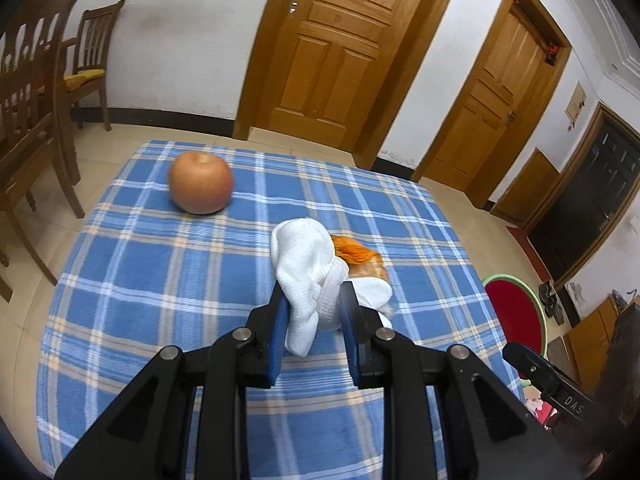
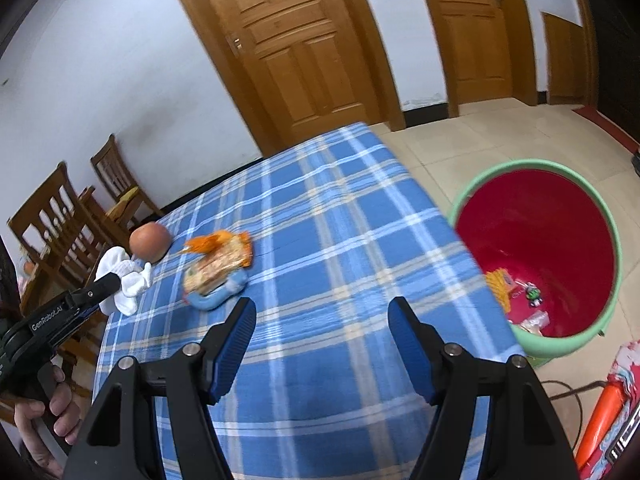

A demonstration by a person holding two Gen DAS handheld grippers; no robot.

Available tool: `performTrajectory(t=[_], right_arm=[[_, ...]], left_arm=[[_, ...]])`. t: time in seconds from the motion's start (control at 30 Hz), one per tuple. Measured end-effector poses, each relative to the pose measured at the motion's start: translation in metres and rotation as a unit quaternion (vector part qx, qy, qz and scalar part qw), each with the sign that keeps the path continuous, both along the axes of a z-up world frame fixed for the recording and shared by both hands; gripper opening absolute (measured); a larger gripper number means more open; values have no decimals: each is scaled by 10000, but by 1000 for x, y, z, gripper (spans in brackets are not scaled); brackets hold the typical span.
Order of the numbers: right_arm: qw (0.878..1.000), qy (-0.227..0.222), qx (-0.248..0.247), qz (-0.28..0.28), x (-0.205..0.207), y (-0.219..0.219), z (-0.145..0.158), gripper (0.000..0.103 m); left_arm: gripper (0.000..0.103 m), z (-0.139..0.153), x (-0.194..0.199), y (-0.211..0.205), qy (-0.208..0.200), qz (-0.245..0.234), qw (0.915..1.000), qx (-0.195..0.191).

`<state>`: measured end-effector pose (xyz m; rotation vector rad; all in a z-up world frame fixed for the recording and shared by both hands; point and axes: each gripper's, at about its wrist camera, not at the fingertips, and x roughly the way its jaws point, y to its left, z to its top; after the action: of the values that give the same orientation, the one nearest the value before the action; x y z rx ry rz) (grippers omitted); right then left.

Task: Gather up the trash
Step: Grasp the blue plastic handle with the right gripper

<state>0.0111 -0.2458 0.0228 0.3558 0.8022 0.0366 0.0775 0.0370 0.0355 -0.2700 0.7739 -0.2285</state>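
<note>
My left gripper (image 1: 314, 292) is shut on a crumpled white paper towel (image 1: 304, 264), held just above the blue plaid table (image 1: 160, 280). Behind the towel lies an orange snack wrapper (image 1: 360, 258). In the right wrist view the same towel (image 2: 124, 276) hangs from the left gripper (image 2: 114, 278) at the table's left side, and the wrapper (image 2: 218, 266) rests on a blue ring-shaped thing (image 2: 216, 296). My right gripper (image 2: 322, 308) stands open over the tablecloth (image 2: 340, 220) with nothing between its fingers. A bin (image 2: 536, 256) with a green rim and red inside stands on the floor to the right, with scraps in its bottom.
An apple (image 1: 201, 182) sits at the table's far left; it is also in the right wrist view (image 2: 149, 241). Wooden chairs (image 1: 36, 92) stand left of the table. A person's hand (image 2: 52, 404) holds the left gripper's handle. Wooden doors (image 1: 340, 48) line the far wall.
</note>
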Motion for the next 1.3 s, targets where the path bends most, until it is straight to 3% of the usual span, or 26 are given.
performTrajectory(t=[0.57,0.8,1.3], right_arm=[[9923,332,-294,1157,53,90,-21,86],[9866,536,-525,1451,74,110,-38,102],[9822,567,-1045,1456,103,122,-55,99]], left_arm=[[25,-18,-7,53,143,605,9981,18],[25,-27,-4,63,221,683,9974,-35],[25,-39,8,56,350,579,9977,-21]])
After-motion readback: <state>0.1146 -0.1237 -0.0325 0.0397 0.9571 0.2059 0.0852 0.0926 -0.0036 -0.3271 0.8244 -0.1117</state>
